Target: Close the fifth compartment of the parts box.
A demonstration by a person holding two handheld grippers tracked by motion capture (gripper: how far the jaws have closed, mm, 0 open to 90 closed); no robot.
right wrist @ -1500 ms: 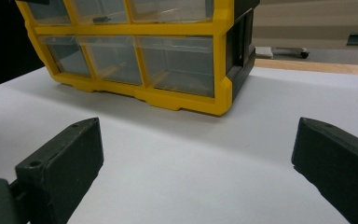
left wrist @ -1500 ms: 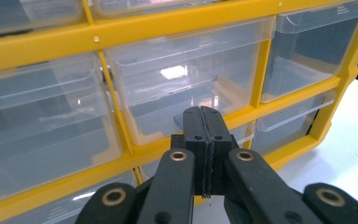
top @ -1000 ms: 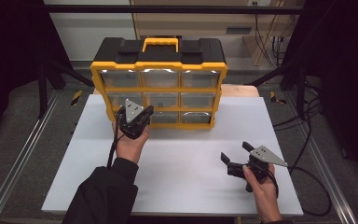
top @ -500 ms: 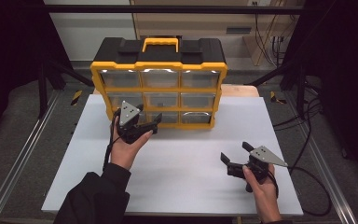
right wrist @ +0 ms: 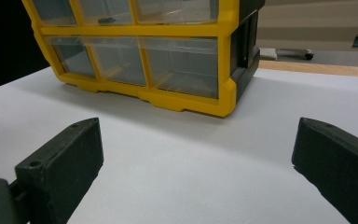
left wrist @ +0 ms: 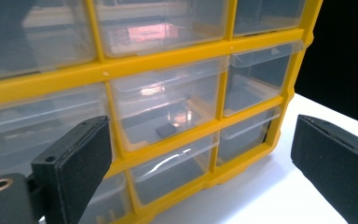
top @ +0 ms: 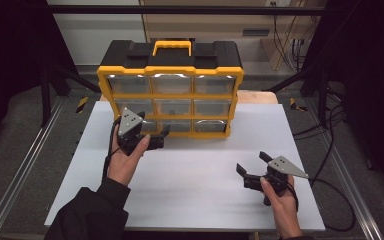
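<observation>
**Left gripper opens at the drawer cabinet**

The yellow drawer cabinet stands upright at the far middle of the white table, its clear drawers facing the person. Just before its bottom-left drawer hovers the left gripper; its jaws have just been opening and stand wide, nothing between them. The right gripper, well apart near the table's right front, is spread open and empty too.

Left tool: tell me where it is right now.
In the high view the left tool sits at the left of the white table, open, just in front of the bottom-left clear drawer of the yellow-and-black plastic drawer organiser, nothing between its jaws.
</observation>
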